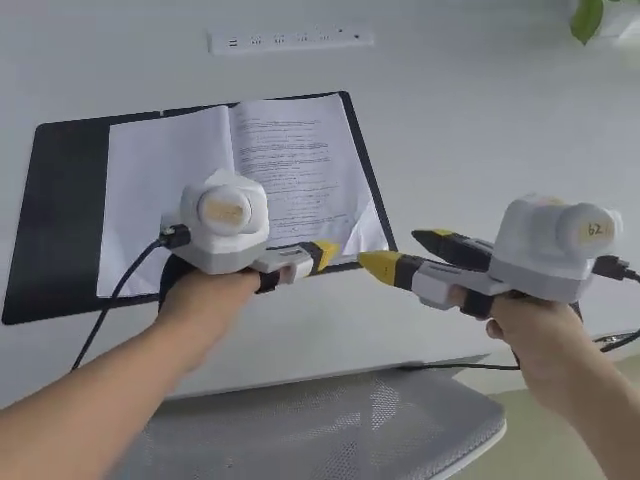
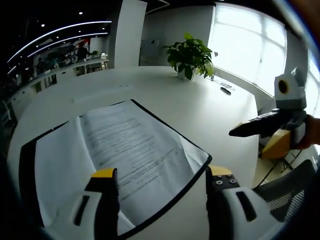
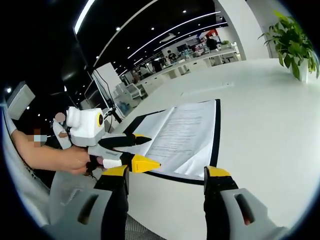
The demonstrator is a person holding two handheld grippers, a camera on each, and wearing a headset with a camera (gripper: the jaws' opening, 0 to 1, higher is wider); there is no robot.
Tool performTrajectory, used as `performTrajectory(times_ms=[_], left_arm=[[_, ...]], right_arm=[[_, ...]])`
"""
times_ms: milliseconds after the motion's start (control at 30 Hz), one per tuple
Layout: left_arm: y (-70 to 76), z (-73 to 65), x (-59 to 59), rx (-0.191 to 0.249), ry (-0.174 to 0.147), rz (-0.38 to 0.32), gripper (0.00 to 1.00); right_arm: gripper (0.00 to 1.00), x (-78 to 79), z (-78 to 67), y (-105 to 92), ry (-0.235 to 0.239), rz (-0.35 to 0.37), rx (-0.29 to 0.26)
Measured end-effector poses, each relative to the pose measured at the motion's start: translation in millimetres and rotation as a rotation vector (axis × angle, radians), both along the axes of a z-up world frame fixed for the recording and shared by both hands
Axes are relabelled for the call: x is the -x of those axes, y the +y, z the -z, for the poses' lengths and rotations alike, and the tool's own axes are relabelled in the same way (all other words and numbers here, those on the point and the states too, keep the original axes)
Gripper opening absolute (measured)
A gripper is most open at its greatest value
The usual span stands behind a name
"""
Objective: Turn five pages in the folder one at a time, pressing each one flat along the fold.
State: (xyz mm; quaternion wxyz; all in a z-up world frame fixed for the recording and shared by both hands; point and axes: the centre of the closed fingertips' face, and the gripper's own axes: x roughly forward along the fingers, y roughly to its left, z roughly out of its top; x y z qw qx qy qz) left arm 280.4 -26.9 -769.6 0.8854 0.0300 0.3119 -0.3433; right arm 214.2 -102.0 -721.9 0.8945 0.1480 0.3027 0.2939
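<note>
Head view is showing the folder [image 1: 60, 220] lying open on the white table [image 1: 500, 130], its near right corner just beyond the left gripper [image 1: 310, 262], whose jaws are standing apart, gripping nothing. To its right the right gripper [image 1: 398, 250] is hovering off the folder's edge, likewise spread and empty. A potted plant [image 2: 190, 57] is standing at the table's far side, with an open office stretching behind.

Probably an open-plan office; desk rows [image 3: 200, 57], strip lights [image 3: 175, 32], potted plant [image 2: 190, 55].

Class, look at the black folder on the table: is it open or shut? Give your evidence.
Open. The folder lies spread flat, a blank page one side of the fold, a printed page the other.
</note>
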Motion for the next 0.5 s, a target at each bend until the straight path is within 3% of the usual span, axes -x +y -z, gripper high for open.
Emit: performTrajectory(times_ms=[200, 367, 400, 500], left_arm=[[-15.7, 18.4, -5.5, -0.018, -0.01, -0.025, 0.72], [-25.2, 24.7, -12.8, -0.012, -0.047, -0.051, 0.7], [-25.3, 27.8, -13.4, -0.022, -0.045, -0.055, 0.69], [-27.2, 31.6, -13.2, -0.05, -0.082, -0.041, 0.67]], right_arm=[[0.59, -6.2, 6.4, -6.2, 0.014, 0.012, -0.025], [0.58, -10.0, 4.5, -12.2, 0.011, 0.034, -0.051], [0.58, -10.7, 4.5, -13.1, 0.013, 0.036, -0.054], [0.57, -12.1, 3.3, -15.7, 0.01, 0.042, -0.067]])
